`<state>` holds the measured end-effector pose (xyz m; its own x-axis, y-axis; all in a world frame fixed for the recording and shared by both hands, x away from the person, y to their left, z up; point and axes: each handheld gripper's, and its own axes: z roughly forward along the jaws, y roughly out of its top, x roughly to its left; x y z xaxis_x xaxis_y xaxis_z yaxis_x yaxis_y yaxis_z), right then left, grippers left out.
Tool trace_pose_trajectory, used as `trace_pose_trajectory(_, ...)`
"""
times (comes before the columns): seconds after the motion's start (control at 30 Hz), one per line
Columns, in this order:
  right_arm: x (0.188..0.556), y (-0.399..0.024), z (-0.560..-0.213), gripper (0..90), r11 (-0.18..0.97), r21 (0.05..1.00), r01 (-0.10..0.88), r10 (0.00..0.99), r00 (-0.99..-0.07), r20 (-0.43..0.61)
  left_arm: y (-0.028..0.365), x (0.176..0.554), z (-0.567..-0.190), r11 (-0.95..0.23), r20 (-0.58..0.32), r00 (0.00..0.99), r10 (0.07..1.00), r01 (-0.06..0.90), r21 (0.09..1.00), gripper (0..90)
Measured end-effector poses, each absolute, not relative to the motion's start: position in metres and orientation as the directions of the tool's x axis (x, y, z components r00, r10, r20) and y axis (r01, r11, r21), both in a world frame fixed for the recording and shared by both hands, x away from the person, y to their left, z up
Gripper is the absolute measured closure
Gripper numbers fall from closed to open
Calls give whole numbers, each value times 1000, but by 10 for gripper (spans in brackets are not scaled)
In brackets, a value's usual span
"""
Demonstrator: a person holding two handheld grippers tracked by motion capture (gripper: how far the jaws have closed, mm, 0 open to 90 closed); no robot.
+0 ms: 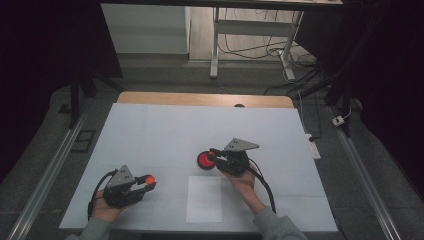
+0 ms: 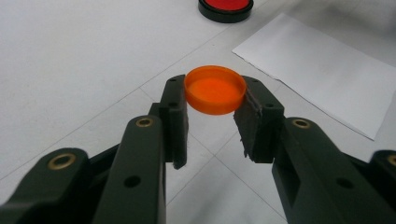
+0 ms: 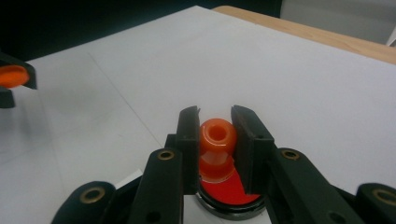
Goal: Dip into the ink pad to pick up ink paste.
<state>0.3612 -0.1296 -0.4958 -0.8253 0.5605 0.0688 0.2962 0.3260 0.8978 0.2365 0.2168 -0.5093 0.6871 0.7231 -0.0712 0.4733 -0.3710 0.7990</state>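
My left gripper rests at the table's near left, shut on a shallow round orange cap whose open side faces up; the cap is pinched by its rim, just above the table. Right of centre, my right gripper is shut on an orange stamp with a hollow top. The stamp stands over a black-rimmed red ink pad, and I cannot tell whether its base touches the pad. From above, that pad lies left of the right hand. The right gripper view also catches the left gripper with its cap far off.
A white sheet of paper lies near the front edge between the two hands. The table has a white cover with a wooden strip along its far edge. Desk legs and cables stand on the floor beyond.
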Motion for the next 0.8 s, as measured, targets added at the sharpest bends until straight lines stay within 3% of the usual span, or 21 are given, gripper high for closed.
trace_pose_trajectory(0.8, 381, -115, -516, 725, 391, 867, 308, 581, -814, 27, 216, 237, -510, -378, -71, 690, 721, 476, 794, 649)
